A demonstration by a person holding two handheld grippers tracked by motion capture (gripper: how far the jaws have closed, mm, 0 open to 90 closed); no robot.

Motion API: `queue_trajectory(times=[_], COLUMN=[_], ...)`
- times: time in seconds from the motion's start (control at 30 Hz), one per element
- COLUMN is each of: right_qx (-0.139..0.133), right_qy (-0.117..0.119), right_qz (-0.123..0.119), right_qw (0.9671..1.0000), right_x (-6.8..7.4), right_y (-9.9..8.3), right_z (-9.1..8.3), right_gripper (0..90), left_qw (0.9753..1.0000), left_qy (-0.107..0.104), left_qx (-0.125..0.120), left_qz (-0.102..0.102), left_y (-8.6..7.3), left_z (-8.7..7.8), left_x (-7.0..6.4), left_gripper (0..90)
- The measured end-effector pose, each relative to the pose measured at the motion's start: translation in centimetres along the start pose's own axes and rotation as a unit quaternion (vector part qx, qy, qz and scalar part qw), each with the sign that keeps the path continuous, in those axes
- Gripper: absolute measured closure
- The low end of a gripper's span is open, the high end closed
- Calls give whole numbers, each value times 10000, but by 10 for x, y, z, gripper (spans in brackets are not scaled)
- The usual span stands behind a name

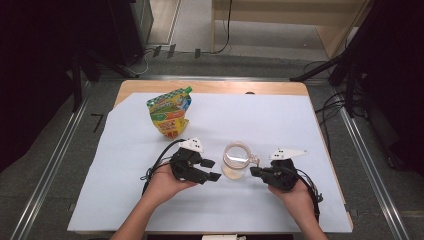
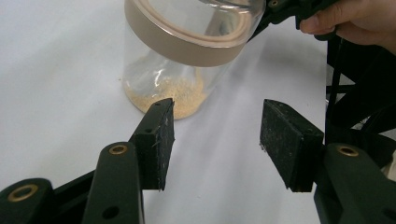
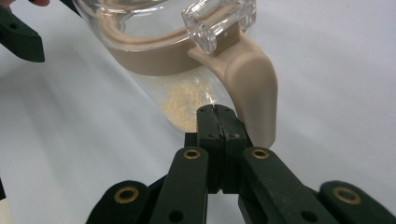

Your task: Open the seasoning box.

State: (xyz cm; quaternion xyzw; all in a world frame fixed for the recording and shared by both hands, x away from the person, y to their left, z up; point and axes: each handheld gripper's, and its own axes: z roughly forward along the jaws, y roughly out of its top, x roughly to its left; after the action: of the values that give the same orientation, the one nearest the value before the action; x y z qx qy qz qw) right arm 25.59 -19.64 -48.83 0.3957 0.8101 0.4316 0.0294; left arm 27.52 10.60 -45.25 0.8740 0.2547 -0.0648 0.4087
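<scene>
High view: a clear jar [image 1: 235, 161] with a tan collar stands near the middle of the white-covered tabletop [image 1: 280, 115], between the left claw [image 1: 209, 170] and the right claw [image 1: 256, 171], a printed pouch [image 1: 171, 112] behind. Left gripper view: this claw, jaws spread and empty, faces the jar's wall above its pale powder [image 2: 166, 95]; closing squarely below the collar would likely steady it best. Right gripper view: the jaws are pressed together just beside the tan handle [image 3: 250, 84], gripping nothing.

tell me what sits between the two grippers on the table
The clear jar with a tan band and pale powder inside stands between the left gripper and the right gripper, as the high view shows.
</scene>
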Motion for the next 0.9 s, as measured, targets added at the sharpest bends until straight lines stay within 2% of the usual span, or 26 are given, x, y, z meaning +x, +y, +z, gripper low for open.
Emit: queue_trajectory(times=[0.13, 0.3, 0.33, 0.4, 0.5, 0.6, 0.67, 0.77, 0.83, 0.9], right_qx=[19, 43, 56, 41, 9, 7, 37, 97, 124, 122], right_qy=[-30, 2, -7, 12, 21, 110, 106, 54, 73, 70], right_qz=[-39, -63, -103, -88, -188, -124, -207, -301, -278, -270], right_qw=[10000, 10000, 9999, 10000, 9998, 9999, 9997, 9995, 9995, 9995], right_x=[-6, -12, -15, -20, -26, -32, -34, -36, -36, -36], right_y=[3, 7, 9, 11, 14, 20, 23, 27, 27, 27], right_z=[1, 2, 3, 4, 6, 8, 10, 13, 11, 5], right_gripper=[900, 900, 900, 900, 900, 900, 900, 900, 900, 900], left_qw=[10000, 10000, 9997, 9998, 9999, 9999, 9997, 9997, 9997, 9994], left_qy=[-24, -81, -202, -190, -157, -167, -190, -188, -201, -219], left_qx=[40, 32, 116, 84, 25, -17, -121, -138, -98, -90], left_qz=[10, 10, -34, 4, 52, 36, 51, 106, 126, 238], left_y=[1, 4, 8, 12, 16, 23, 28, 39, 46, 49], left_z=[2, 4, 5, 3, 1, 1, 3, 8, 12, 15], left_x=[1, 2, 4, 5, 7, 17, 23, 31, 33, 33], left_gripper=[478, 436, 436, 422, 396, 357, 327, 298, 292, 285])
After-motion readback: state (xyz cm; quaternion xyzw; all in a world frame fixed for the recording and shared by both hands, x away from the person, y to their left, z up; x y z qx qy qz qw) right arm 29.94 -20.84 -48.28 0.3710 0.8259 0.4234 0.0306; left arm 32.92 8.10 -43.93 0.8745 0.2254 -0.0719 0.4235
